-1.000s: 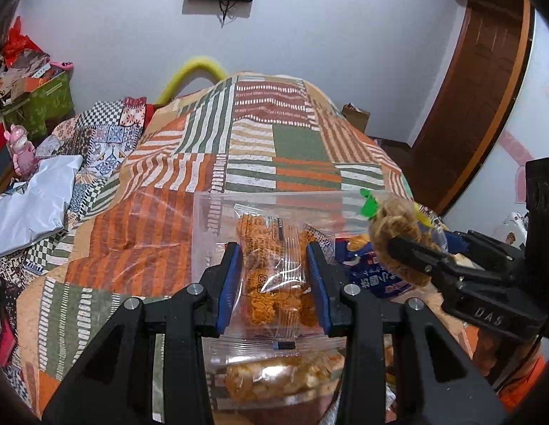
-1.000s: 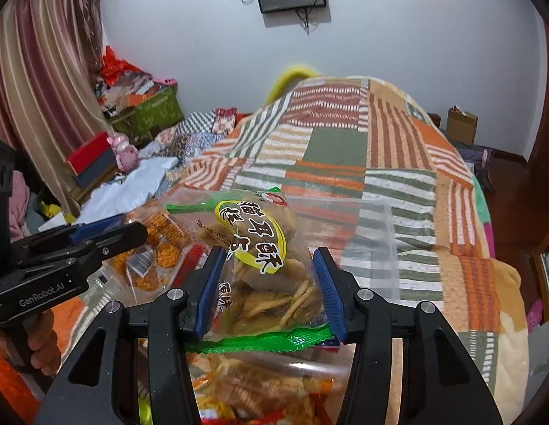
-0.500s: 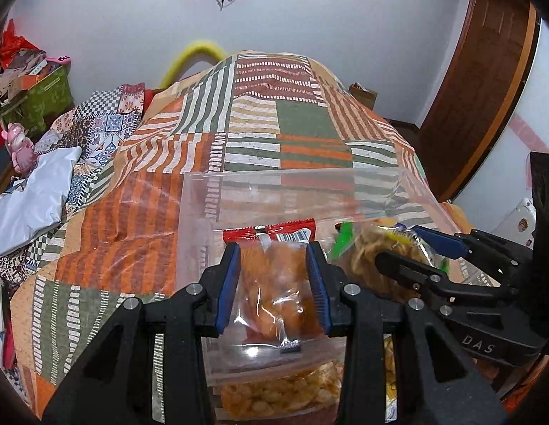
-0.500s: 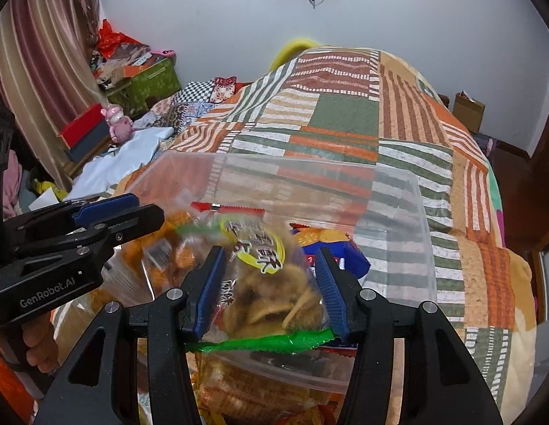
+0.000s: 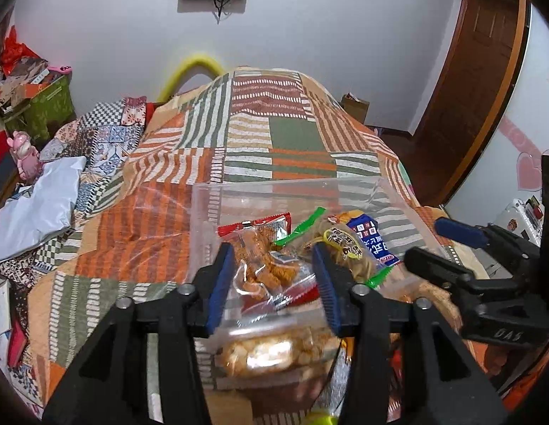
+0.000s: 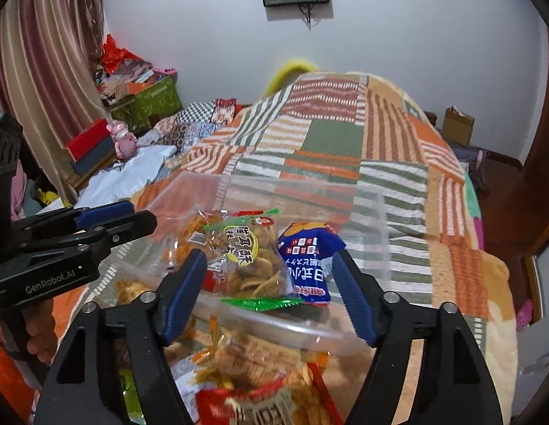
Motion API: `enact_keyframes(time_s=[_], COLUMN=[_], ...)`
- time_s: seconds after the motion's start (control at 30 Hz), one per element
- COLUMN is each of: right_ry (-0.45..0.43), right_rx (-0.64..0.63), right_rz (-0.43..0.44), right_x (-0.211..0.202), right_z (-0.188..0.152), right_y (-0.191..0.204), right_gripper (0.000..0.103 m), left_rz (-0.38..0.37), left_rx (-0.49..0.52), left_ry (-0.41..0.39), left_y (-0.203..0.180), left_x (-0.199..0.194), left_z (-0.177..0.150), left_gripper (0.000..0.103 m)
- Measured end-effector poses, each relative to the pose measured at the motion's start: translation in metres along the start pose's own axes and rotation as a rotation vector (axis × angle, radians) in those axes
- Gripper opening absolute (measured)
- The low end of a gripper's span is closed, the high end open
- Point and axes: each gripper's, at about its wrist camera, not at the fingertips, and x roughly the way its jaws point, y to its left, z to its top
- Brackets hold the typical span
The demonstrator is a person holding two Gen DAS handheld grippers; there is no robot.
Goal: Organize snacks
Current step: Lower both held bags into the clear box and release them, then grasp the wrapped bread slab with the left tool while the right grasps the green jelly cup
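We have three packets in the clear bin on the bed: orange, green-edged, blue. Both grippers, left and right, gape wide, holding nothing. Loose snacks before the bin remain.

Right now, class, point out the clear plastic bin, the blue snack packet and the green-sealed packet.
clear plastic bin [image 6: 373, 219], right wrist view, far right wall.
blue snack packet [image 6: 309, 262], right wrist view, printed front.
green-sealed packet [image 6: 253, 248], right wrist view, yellow label.

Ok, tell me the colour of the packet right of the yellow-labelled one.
Blue packet, white lettering; clearest in the right wrist view.
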Motion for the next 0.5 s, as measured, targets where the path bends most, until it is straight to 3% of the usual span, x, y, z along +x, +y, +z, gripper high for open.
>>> enact_keyframes(time_s=[0.27,0.5], right_ry=[-0.013,0.001], right_rx=[0.001,0.002], right_rz=[-0.01,0.021], right_x=[-0.026,-0.035], right_z=[-0.02,-0.042], right_y=[0.002,0.016], right_gripper=[0.077,0.077], left_rz=[0.035,0.054], left_rx=[-0.001,-0.034], left_ry=[-0.004,0.053], left_y=[0.009,0.025], left_x=[-0.033,-0.044], left_z=[-0.019,-0.052], left_gripper=[0.054,0.056])
